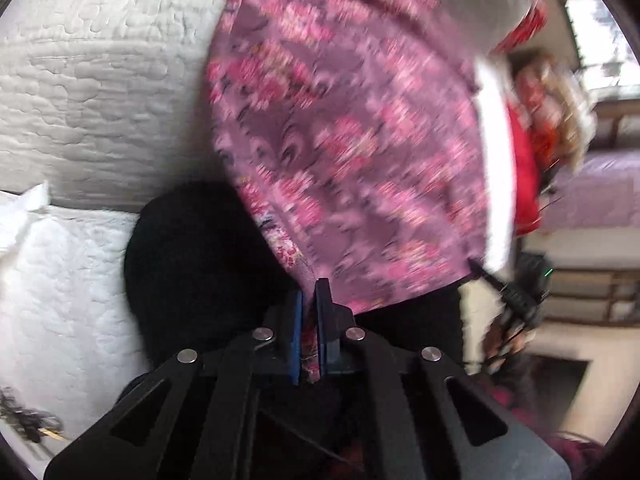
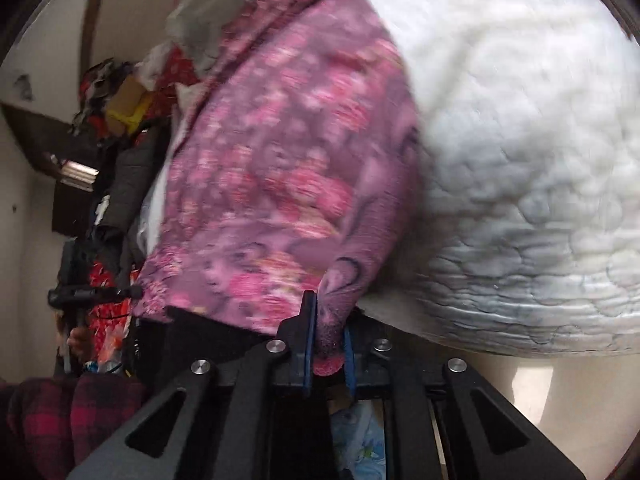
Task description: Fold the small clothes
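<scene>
1. Your left gripper [image 1: 309,294] is pinched tight on a thin edge of the pink flower cloth [image 1: 348,140]. The blue pads [image 1: 296,332] squeeze it w/ just the cloth between them.
2. Your right gripper [image 2: 325,320] is pinched on a thicker, bunched bit of the same cloth [image 2: 280,168]. Its jaws sit a little apart b/c of the wad between the blue pads [image 2: 308,344].
3. The cloth is up off the bed, held between your two grippers. It spreads out wide in front of both cams.
4. Both pics are blurry, so the small flower shapes are hard to see.
5. In the left cam, the white bumpy bed cover [image 1: 100,92] fills the top left, behind the cloth.
6. A white pillow [image 1: 68,292] lies at the left, by the near edge of the bed cover.
7. A round black thing [image 1: 192,256] sits just left of your left gripper. You can't tell what it is.
8. A red and white cloth [image 1: 520,168] shows right behind the pink one, on the right.
9. In the right cam, the bed cover [image 2: 520,140] fills the right side. Its edge [image 2: 540,320] curves under near the bottom.
10. A messy pile of stuff [image 2: 120,120] sits far left, away from the bed.
11. Dark red check cloth [image 2: 72,420] is at the bottom left corner of the right cam.
</scene>
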### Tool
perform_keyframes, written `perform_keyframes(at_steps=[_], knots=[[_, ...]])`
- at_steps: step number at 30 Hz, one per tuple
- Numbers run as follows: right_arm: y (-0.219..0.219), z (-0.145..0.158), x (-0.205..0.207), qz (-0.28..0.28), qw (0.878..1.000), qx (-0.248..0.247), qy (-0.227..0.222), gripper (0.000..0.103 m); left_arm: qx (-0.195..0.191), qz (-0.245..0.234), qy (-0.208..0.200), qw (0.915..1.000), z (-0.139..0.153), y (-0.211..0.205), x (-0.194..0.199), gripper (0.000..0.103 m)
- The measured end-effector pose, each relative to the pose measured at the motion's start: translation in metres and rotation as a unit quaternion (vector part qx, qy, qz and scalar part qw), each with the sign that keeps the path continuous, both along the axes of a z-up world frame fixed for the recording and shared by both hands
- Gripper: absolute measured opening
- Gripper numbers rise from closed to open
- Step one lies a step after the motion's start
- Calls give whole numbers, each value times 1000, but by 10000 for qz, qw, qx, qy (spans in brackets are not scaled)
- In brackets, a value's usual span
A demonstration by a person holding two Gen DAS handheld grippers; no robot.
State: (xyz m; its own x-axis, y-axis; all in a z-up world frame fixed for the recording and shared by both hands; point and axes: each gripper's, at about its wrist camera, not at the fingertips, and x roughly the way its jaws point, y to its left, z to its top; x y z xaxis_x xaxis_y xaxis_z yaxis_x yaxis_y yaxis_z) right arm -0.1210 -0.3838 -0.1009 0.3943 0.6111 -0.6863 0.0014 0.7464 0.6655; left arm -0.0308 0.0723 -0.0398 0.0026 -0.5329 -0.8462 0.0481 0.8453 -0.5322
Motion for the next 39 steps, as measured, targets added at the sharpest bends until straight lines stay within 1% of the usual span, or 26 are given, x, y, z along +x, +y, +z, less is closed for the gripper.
perform_keyframes(at_steps=[2,4,6,9,13,14,16,18,20,21,22,23,24,25,26,28,31,35,39], knots=[[-1,18,1,-62,9996,185,-216,11,-442,232,-98,9987,9,8,6,3],[-5,38,4,-207,9975,480,-479,10,-751,394,-179,9962,17,11,12,3],[-9,53,10,-362,9943,730,-688,10,-956,518,-272,9937,23,14,18,3],[-17,72,21,-642,9874,1101,-941,10,-1153,663,-412,9903,32,20,30,3],[-17,88,45,-908,9830,1181,-1074,10,-1338,874,-648,9850,44,30,48,3],[-17,90,50,-950,9827,1168,-1083,10,-1284,881,-667,9855,45,31,53,3],[-16,93,63,-974,9842,1053,-1041,10,-1171,712,-598,9888,42,28,59,3],[-14,93,72,-998,9863,895,-965,10,-820,445,-467,9945,37,22,59,3],[-14,87,74,-1002,9888,727,-838,10,-444,192,-371,9981,30,18,54,3],[-15,83,73,-1009,9897,666,-762,11,-290,81,-269,9992,24,15,51,7],[-16,77,72,-1028,9907,597,-657,11,-144,-3,-148,9998,18,13,47,15],[-17,73,70,-1045,9914,544,-575,12,41,-101,-22,9999,13,11,44,21],[-19,68,67,-1061,9917,513,-505,13,204,-223,67,9995,8,7,38,31],[-21,64,63,-1091,9918,489,-447,14,323,-329,116,9989,6,4,33,36],[-22,59,59,-1124,9918,464,-392,15,457,-451,146,9978,4,0,28,36],[-26,51,52,-1180,9913,498,-303,15,807,-704,189,9941,2,-10,17,41],[-27,43,44,-1202,9910,534,-239,15,1200,-924,242,9882,-4,-22,6,44],[-25,39,39,-1143,9916,537,-269,15,1383,-971,406,9848,-17,-35,-3,44],[-23,38,34,-1068,9923,542,-308,15,1717,-1003,268,9797,-19,-47,-11,46]])
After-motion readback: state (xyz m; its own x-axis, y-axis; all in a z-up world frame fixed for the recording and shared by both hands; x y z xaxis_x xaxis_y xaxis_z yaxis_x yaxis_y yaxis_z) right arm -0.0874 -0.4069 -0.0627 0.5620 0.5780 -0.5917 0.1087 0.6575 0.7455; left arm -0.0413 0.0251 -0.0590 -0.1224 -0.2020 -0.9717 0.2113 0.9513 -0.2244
